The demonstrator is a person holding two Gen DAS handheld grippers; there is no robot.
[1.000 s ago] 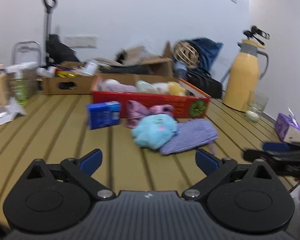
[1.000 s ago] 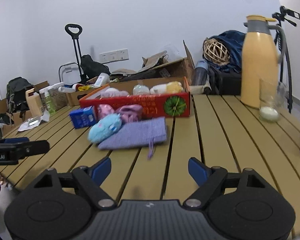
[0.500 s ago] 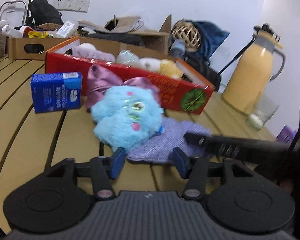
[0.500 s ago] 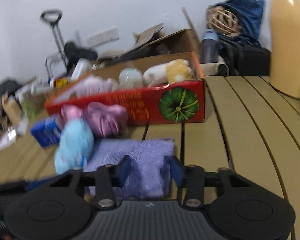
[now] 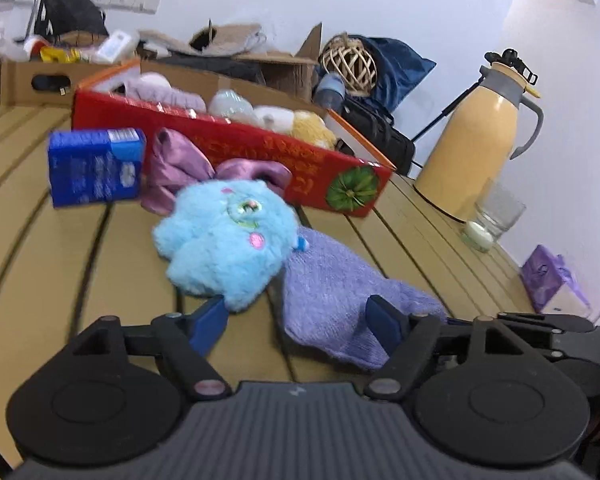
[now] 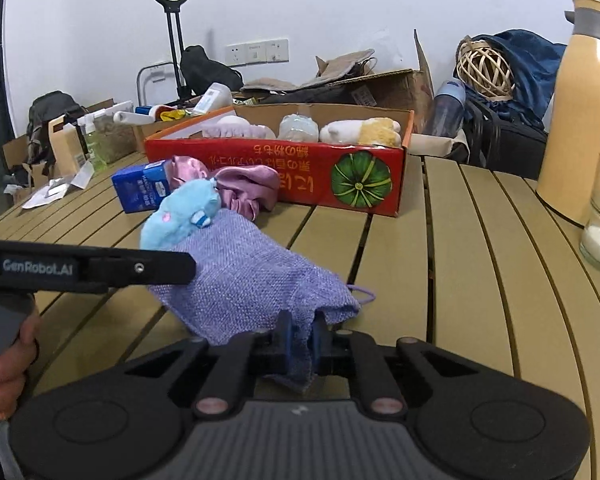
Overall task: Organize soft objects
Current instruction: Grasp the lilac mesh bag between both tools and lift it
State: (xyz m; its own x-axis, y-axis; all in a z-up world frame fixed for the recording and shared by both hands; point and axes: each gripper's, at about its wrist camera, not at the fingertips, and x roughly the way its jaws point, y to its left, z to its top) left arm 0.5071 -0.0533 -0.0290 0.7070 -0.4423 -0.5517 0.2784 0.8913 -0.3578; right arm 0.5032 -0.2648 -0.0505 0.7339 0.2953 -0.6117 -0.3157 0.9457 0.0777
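Already the right gripper (image 6: 300,334) has closed its jaws on the near hem of the lilac knitted pouch (image 6: 252,276), whose length runs away toward the red cardboard box (image 6: 284,172); the left gripper (image 5: 300,318), jaws apart after reopening, straddles its other near corner beside the blue plush toy (image 5: 228,240).

Sky-blue plush toy (image 5: 226,240), lilac knitted pouch (image 6: 248,276), red box (image 6: 300,178) bearing a green pumpkin print, tan slatted table (image 6: 480,260).

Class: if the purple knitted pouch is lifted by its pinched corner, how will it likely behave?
The purple knitted pouch will probably droop limply; it already sags from the right gripper. It looks light. The blue plush toy resting on it may tumble off.
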